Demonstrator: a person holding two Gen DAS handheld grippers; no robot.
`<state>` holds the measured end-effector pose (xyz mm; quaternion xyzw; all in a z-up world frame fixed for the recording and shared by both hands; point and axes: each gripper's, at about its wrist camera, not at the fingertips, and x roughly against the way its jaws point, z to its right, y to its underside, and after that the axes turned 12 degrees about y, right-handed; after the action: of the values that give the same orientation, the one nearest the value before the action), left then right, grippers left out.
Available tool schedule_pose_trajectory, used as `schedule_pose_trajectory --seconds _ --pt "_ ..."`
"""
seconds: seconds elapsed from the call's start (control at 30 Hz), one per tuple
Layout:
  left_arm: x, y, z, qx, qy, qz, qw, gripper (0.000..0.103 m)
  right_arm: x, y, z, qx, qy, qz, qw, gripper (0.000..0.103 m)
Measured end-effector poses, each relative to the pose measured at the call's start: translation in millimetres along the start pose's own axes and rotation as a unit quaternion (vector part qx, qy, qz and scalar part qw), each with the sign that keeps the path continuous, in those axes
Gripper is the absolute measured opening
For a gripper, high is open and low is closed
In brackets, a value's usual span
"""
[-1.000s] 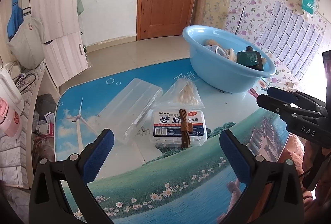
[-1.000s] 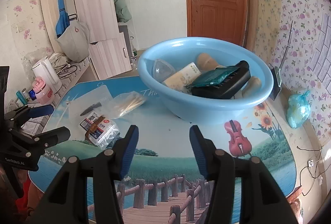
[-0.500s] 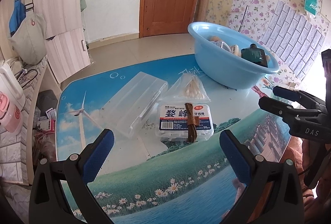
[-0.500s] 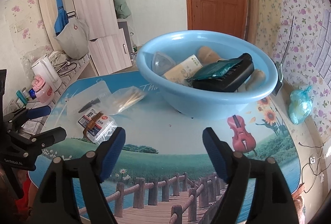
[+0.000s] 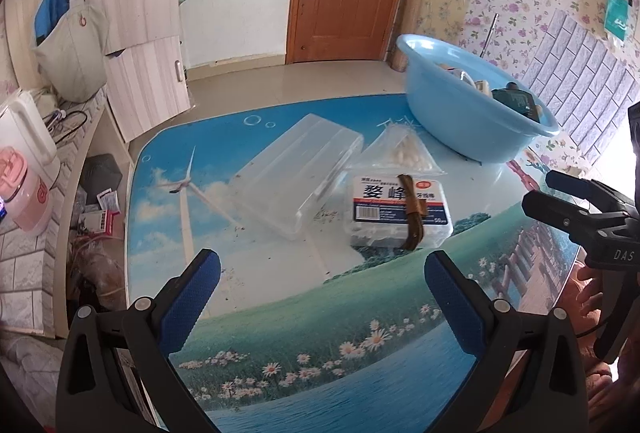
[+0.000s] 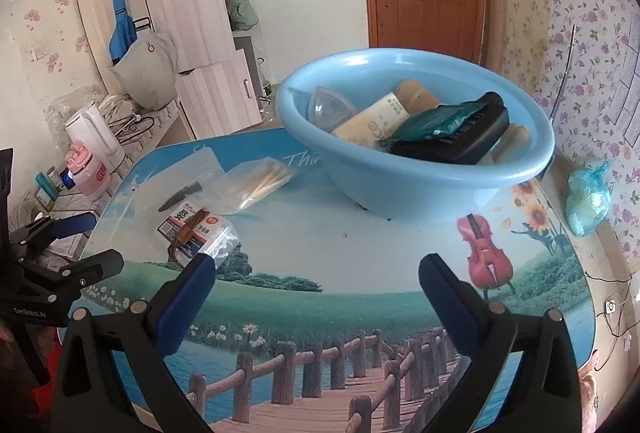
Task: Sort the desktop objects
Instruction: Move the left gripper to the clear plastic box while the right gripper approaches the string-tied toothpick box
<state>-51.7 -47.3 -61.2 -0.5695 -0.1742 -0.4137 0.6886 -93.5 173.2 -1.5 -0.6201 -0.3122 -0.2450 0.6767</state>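
Note:
A clear floss-pick box (image 5: 400, 213) with a blue label and a brown band across it lies on the picture-printed table; it also shows in the right wrist view (image 6: 192, 229). Beside it lie a clear plastic case (image 5: 296, 173) and a bag of cotton swabs (image 5: 404, 155). A light blue basin (image 6: 416, 149) holds several items, among them a black remote and a green packet. My left gripper (image 5: 320, 289) is open and empty, short of the box. My right gripper (image 6: 316, 287) is open and empty above the table's near side, facing the basin.
The table's left edge (image 5: 130, 217) drops to a cluttered floor. A white kettle (image 6: 94, 133) and a pink cup (image 6: 86, 173) stand on a side counter. A blue tied bag (image 6: 588, 201) lies at the table's right edge. The wall is close behind the basin.
My right gripper has opened wide and drawn slightly back from the basin. My left gripper has stayed open and shifted left, so the box and case sit further right in its view.

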Motion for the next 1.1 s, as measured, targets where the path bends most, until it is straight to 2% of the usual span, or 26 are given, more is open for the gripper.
schedule_pose_trajectory --seconds 0.2,0.4,0.57,0.77,0.8,0.9,0.97,1.0,1.1 --pt "-1.1 1.0 -10.2 0.0 -0.009 0.001 1.0 0.102 -6.0 5.2 -10.1 0.016 -0.013 -0.017 1.0 0.103" --pt "-6.2 -6.4 -26.1 -0.028 -0.02 -0.006 0.9994 0.102 -10.8 8.8 -18.2 0.029 -0.019 -0.027 0.999 0.103" --pt "-13.5 -19.1 -39.0 -0.05 -0.009 -0.011 0.9986 0.102 -12.5 6.8 -24.9 0.031 -0.02 -0.027 0.999 0.103" --pt "-38.2 -29.4 -50.2 -0.079 0.011 -0.044 0.9958 0.101 -20.4 -0.2 -40.0 0.028 -0.026 -0.035 0.999 0.103" --pt "-42.0 -30.1 -51.1 -0.083 0.014 -0.049 0.9952 0.1 -22.4 -1.5 -42.5 0.024 -0.028 -0.038 0.999 0.103" --pt "-50.3 -32.1 -51.8 -0.088 0.024 -0.057 0.9942 0.083 -28.7 -4.4 -51.7 0.015 -0.037 -0.049 0.998 0.103" --pt "-52.9 -32.5 -51.8 -0.088 0.032 -0.059 0.9938 0.067 -32.0 -5.4 -58.2 0.016 -0.037 -0.053 0.998 0.103" --pt "-53.1 -31.9 -51.7 -0.087 0.04 -0.059 0.9937 0.063 -33.8 -5.4 -61.2 0.015 -0.037 -0.056 0.998 0.103" --pt "-51.3 -28.8 -50.1 -0.09 0.039 -0.055 0.9937 0.062 -39.4 -5.8 -69.3 0.009 -0.041 -0.066 0.997 0.103"
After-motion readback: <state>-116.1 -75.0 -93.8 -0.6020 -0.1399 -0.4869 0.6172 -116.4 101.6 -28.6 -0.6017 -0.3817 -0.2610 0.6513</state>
